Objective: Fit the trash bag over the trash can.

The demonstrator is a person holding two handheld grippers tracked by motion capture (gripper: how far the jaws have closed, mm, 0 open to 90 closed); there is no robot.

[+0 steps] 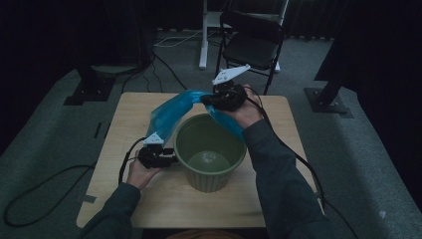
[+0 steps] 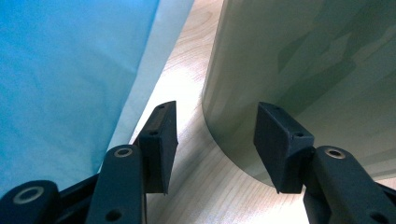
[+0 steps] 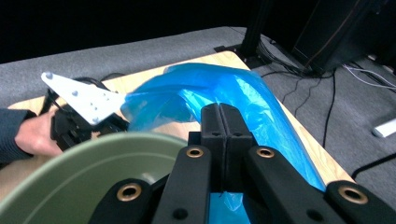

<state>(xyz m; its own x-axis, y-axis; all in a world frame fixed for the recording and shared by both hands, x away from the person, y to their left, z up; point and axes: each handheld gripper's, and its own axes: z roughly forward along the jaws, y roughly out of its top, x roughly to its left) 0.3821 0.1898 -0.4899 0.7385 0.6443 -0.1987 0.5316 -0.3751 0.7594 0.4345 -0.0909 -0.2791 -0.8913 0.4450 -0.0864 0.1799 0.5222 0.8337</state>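
Your right gripper clamps the blue bag above the green bin's far rim, ready for lining. Your left gripper stands wide, jaws straddling the bin's wall to steady it.

The bin looks like smooth green plastic with a dull sheen; its outer wall throws back soft reflections in the left gripper view, and its lower part is ribbed. The bag is thin blue plastic film, glossy, crinkled and half see-through. The table has a pale wood-grain top, smooth and matt. The right gripper and the left gripper have matt black plastic jaws with brass-coloured metal rivets. The floor is grey carpet, rough and dull. The chair has a black frame that looks like metal.
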